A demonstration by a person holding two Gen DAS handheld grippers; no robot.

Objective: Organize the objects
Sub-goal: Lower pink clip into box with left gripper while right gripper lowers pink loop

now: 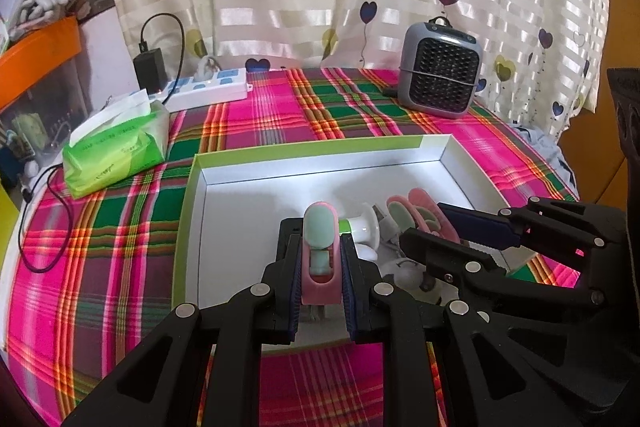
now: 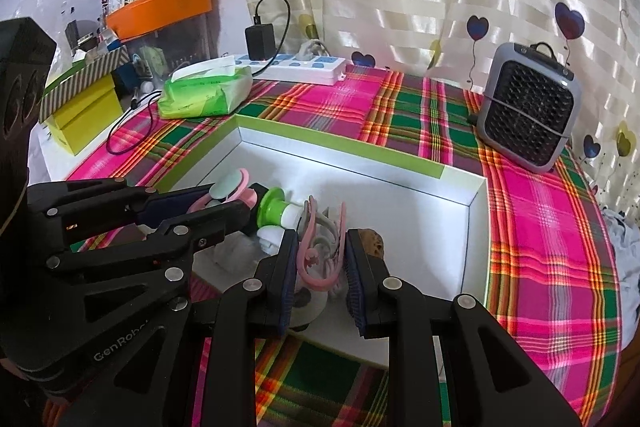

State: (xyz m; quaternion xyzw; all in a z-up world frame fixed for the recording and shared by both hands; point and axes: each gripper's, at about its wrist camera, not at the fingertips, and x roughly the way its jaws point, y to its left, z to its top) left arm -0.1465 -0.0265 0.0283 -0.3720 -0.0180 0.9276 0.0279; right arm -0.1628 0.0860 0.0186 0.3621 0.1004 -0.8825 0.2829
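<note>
The left gripper (image 1: 322, 267) has its jaws clamped on a pink-and-mint hair clip (image 1: 320, 251); the right gripper's (image 2: 322, 267) jaws grip a pink clip (image 2: 316, 259). Both hang over the white box (image 1: 320, 157), near a green-and-white spool (image 2: 276, 213), on the plaid-covered counter (image 1: 120, 247).

The shallow white cardboard box with green rim (image 1: 200, 171) lies on the pink-and-green plaid tablecloth (image 1: 120, 247). Behind the box to the left sits the green soft pack of tissues (image 1: 116, 147), and behind that the white power strip (image 1: 208, 89) with a black charger block (image 1: 150, 69) plugged in. Behind the box to the right stands the grey mesh-fronted fan (image 1: 440, 71). In the box, toward its near right corner, lie a green-and-white spool-shaped plastic piece (image 2: 276, 213) and pink-and-grey plastic clips (image 2: 320, 251). A pink-and-mint oval clip (image 1: 320, 251) hangs above the box's near edge.
</note>
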